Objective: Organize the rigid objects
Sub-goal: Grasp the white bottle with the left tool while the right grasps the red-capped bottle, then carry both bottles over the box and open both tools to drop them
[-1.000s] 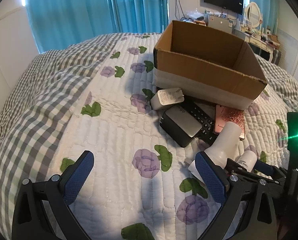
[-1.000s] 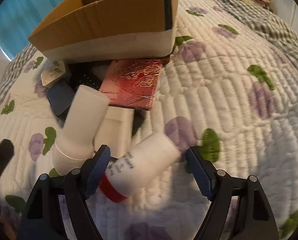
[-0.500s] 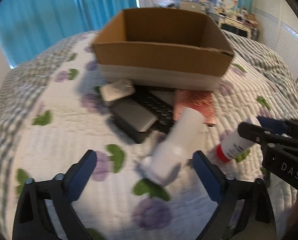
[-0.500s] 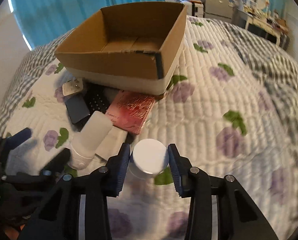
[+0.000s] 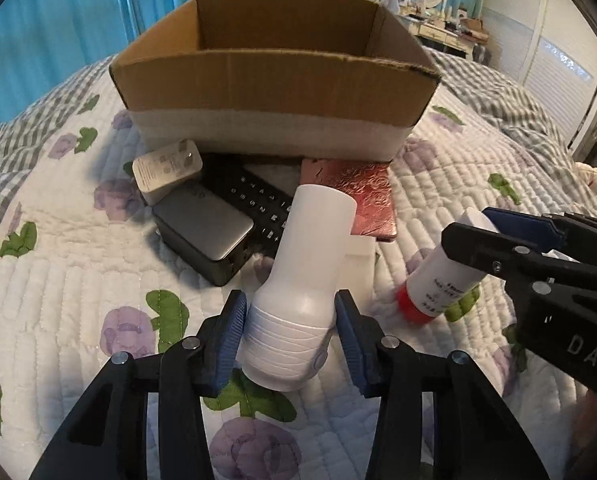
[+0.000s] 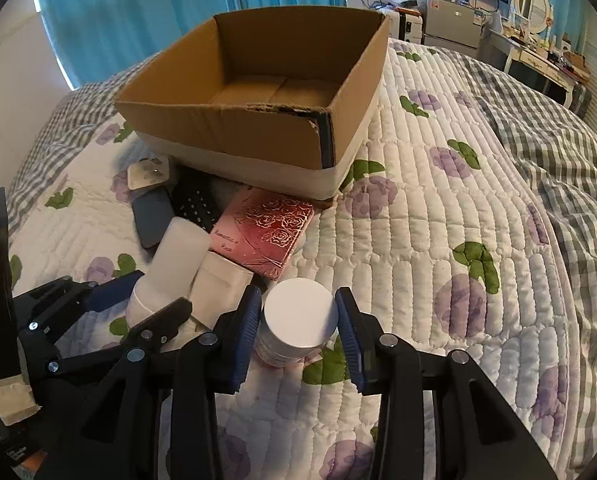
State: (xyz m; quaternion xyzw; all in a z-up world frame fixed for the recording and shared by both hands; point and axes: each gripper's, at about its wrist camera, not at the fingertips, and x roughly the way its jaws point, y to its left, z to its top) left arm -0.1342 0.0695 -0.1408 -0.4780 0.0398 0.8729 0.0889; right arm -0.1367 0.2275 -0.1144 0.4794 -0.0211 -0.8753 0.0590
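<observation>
A large white bottle [image 5: 310, 248] lies on the flowered quilt, its wide ribbed end between the blue pads of my left gripper [image 5: 290, 320]. The jaws are closing and both pads touch its sides. My right gripper [image 6: 298, 320] is shut on a small white bottle with a red cap [image 6: 298, 312]. In the left wrist view that small bottle [image 5: 438, 284] hangs tilted, red cap down, from the right gripper [image 5: 474, 226]. An open cardboard box [image 5: 274, 84] stands empty behind the pile. The right wrist view also has the box [image 6: 226, 124], the large bottle [image 6: 178, 252] and the left gripper [image 6: 158, 292].
Before the box lie a white charger [image 5: 166, 168], a grey power bank [image 5: 206, 224], a black remote [image 5: 254, 196], a pink rose-patterned booklet [image 5: 350, 188] and a small white box [image 5: 358, 268]. A checked blanket [image 6: 558, 152] covers the bed's right side. Blue curtains and a dresser stand behind.
My left gripper moved in over the large white bottle and its wide jaws closed to the bottle's sides. My right gripper shut on the red-capped bottle and lifted it off the quilt.
</observation>
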